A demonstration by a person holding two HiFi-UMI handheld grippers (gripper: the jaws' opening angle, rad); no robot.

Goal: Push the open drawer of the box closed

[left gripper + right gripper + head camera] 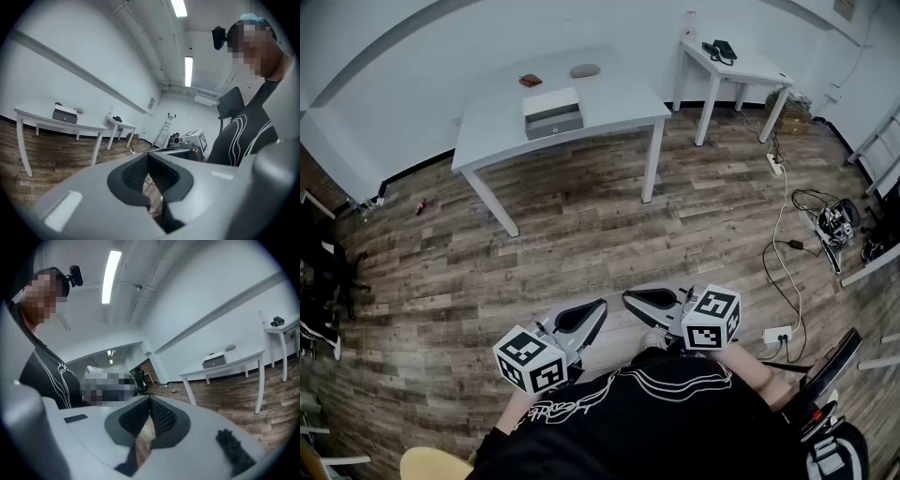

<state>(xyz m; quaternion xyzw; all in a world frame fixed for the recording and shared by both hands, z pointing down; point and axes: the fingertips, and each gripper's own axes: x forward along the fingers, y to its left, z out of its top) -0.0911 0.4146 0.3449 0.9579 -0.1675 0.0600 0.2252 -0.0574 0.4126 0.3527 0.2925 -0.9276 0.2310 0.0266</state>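
While the left grey gripper and right grey gripper hold nothing, jaws pressed together, the white rectangular box at twelve o'clock lies nine-to-three, its grey drawer facing six.

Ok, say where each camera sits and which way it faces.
Head view: on the person's head, facing down across the floor to the table with the box; shows the left hand-held gripper, right hand-held gripper, torso.
Left gripper view: on the left hand-held gripper, along its shut jaws; table left, torso right.
Right gripper view: on the right hand-held gripper, along its shut jaws; table right, torso left.
All three show the box.
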